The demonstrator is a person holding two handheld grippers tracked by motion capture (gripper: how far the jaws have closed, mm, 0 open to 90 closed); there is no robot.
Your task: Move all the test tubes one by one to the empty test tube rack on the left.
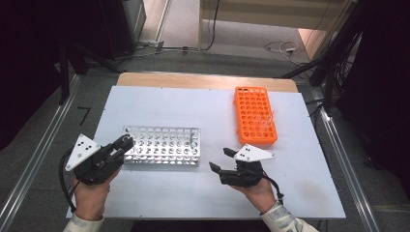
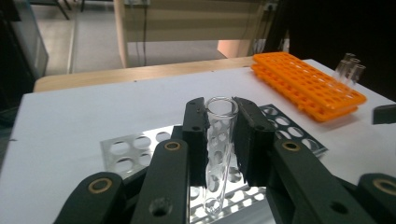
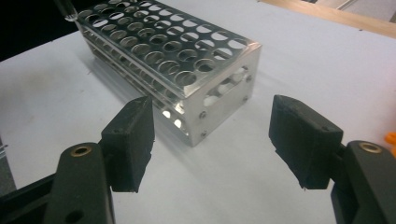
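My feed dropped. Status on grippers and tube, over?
Left gripper shut on glass tube, above metal rack. Right gripper open, empty, facing rack's end. Nothing in the way.

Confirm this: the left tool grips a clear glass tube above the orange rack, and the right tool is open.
Wrong rack. In the left gripper view the left tool grips the glass tube above the metal rack; the orange rack lies farther off. The right tool is open.
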